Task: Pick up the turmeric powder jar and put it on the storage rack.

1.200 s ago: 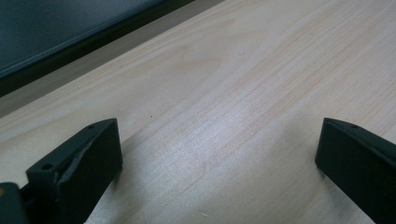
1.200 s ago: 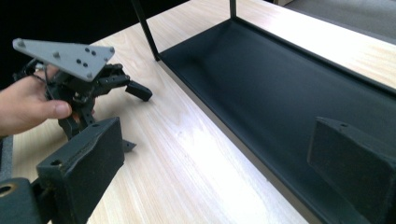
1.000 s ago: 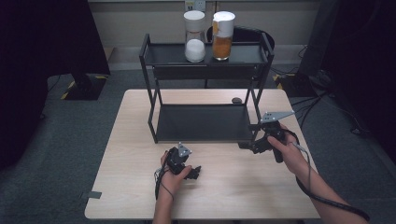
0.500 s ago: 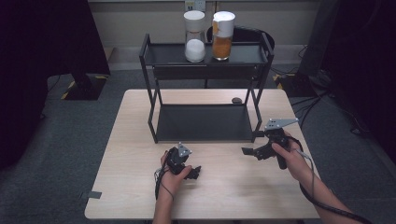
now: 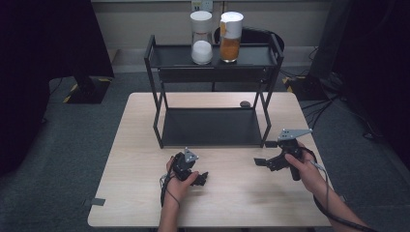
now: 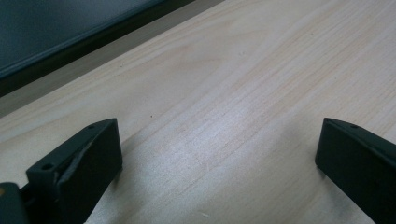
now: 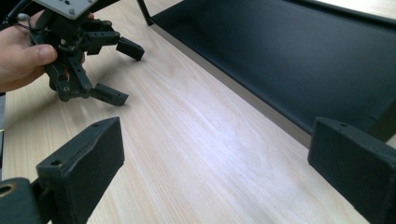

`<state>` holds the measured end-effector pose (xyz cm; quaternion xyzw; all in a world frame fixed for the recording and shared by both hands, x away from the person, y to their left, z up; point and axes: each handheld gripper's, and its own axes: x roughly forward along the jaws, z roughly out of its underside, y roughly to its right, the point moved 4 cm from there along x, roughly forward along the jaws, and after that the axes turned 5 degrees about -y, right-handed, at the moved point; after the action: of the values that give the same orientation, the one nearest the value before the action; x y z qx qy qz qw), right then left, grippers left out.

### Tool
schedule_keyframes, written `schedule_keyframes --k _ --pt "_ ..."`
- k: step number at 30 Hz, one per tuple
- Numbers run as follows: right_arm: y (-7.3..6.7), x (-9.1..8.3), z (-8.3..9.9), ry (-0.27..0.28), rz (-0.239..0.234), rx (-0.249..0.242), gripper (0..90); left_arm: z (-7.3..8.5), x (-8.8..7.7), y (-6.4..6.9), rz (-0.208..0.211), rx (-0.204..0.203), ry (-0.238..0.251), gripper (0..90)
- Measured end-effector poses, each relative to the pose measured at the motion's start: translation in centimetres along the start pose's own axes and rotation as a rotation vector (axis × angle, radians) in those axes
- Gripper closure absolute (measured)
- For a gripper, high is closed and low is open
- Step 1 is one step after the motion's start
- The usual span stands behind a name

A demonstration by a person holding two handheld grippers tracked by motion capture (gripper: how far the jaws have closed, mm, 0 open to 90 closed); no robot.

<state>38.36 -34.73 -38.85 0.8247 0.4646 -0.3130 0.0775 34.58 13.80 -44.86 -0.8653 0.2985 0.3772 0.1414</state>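
Pale wood table (image 5: 145, 193), black two-tier rack (image 5: 212, 126), grey carpet (image 5: 63, 159) — dark surrounds

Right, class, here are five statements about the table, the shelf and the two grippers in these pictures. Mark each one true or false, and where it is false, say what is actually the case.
1. Two jars stand on the top tier of the black shelf. True: the white-filled jar and the orange-filled jar.
2. The left gripper grips a jar. False: its jaws are wide apart over bare table.
3. The right gripper is open. True.
4. The shelf's lower tier is crowded with jars. False: it holds none.
5. Both jars lie on their sides. False: both stand upright.
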Motion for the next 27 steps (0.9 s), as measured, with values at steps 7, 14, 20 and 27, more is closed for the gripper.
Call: schedule_keyframes --k 7,14,20,27 --pt "0.2 -0.1 1.1 -0.001 0.003 0.010 2.8 0.0 0.0 0.0 0.000 0.000 0.000 0.0" --pt "0.5 -0.3 2.4 -0.001 0.008 0.020 2.8 0.0 0.0 0.0 0.000 0.000 0.000 0.0" --pt "0.7 -0.8 3.3 0.003 0.015 0.030 2.8 0.0 0.0 0.0 0.000 0.000 0.000 0.0" --pt "1.0 -1.2 4.5 0.007 0.025 0.043 2.8 0.0 0.0 0.0 0.000 0.000 0.000 0.0"
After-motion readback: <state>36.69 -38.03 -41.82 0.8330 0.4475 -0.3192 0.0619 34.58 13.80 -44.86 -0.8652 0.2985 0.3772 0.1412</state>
